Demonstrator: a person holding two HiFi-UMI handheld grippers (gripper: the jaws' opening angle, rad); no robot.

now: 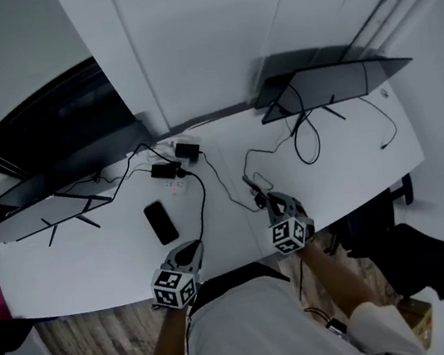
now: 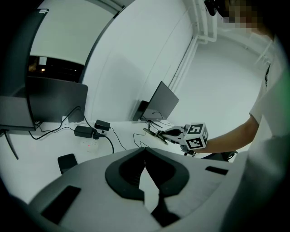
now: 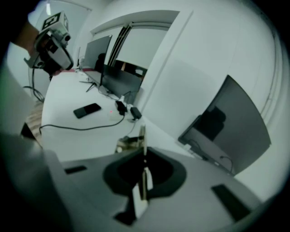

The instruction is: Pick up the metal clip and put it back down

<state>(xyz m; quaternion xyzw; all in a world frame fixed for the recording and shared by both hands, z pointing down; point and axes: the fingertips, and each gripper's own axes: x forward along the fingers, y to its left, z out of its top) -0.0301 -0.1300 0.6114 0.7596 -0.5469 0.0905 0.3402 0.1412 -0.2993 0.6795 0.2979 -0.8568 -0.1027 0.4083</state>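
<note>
Between the pads of the right gripper (image 3: 144, 153) sits the metal clip (image 3: 142, 135), pinched edge-on, its thin blade poking out past the tips with a folded part off to the left. Jaws clamped tight on it, no daylight between pad and metal. From the head view, gripper and clip are low over the front part of the white desk (image 1: 346, 162); whether the clip is clear of the surface or just grazing it is hard to call.

Over to the left gripper (image 2: 145, 152): pads pressed together at the tips, nothing between them, parked at the desk's near edge.

Now the risks. That is a narrow bite on a slick, thin piece of metal, so a tilt of the wrist on the way down could let it twist or squirt out. A thin cable (image 1: 224, 182) snakes right past the clip's spot, and setting down on it would leave the clip rocking, or a prong could hook the wire. Released from too high, it may bounce toward the front edge, which is close.

Room to move looks good on the right: bare desk runs out toward the monitor (image 1: 332, 82). Leftward it gets busier, with the phone (image 1: 160, 222) and the power strip (image 1: 174, 185) and its leads, though these sit well apart from the clip.
</note>
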